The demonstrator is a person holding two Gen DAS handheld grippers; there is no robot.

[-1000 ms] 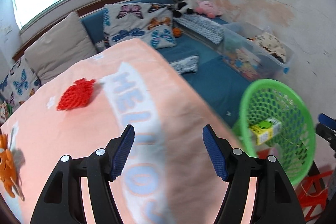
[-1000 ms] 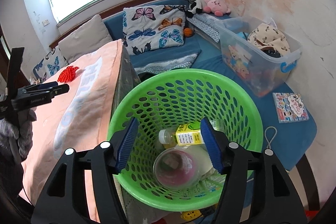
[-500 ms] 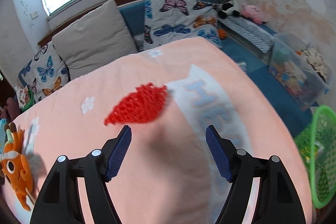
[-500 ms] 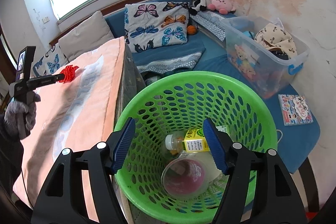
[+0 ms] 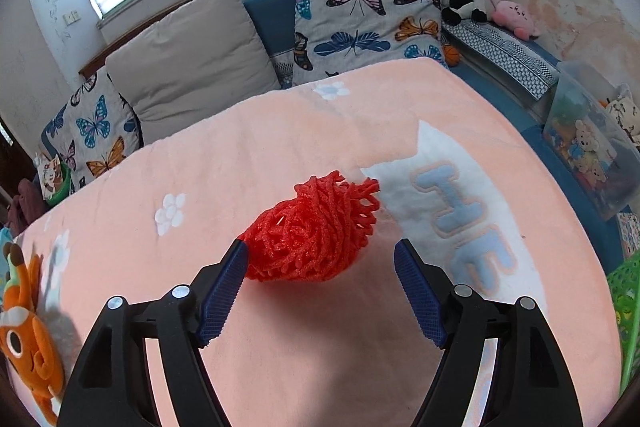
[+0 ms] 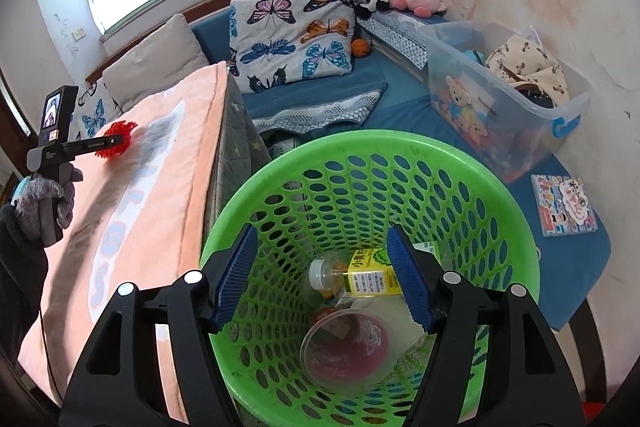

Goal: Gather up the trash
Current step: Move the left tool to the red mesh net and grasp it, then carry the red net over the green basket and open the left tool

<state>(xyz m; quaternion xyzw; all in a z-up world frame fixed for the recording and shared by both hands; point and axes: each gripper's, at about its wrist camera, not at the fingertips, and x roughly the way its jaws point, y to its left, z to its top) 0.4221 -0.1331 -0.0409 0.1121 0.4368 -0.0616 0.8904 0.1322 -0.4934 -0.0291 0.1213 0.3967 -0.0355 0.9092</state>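
A red foam fruit net (image 5: 316,231) lies on the peach blanket (image 5: 280,131). My left gripper (image 5: 320,287) is open, its fingers on either side of the net's near end; the left pad (image 5: 224,287) touches it. The net (image 6: 116,139) and the left gripper (image 6: 110,141) also show in the right wrist view. My right gripper (image 6: 322,275) is open and empty, just above the green basket (image 6: 500,195). In the basket lie a plastic bottle with a yellow label (image 6: 360,275) and a clear cup (image 6: 344,347).
An orange plush toy (image 5: 28,331) lies at the blanket's left edge. Butterfly cushions (image 5: 360,23) and a beige pillow (image 5: 188,59) line the blue bench. A clear storage box of toys (image 6: 508,95) and a book (image 6: 564,203) sit to the right.
My left gripper has swung left from the basket side and advanced across the blanket until the red net sits between its fingers. My right gripper has stayed over the basket.
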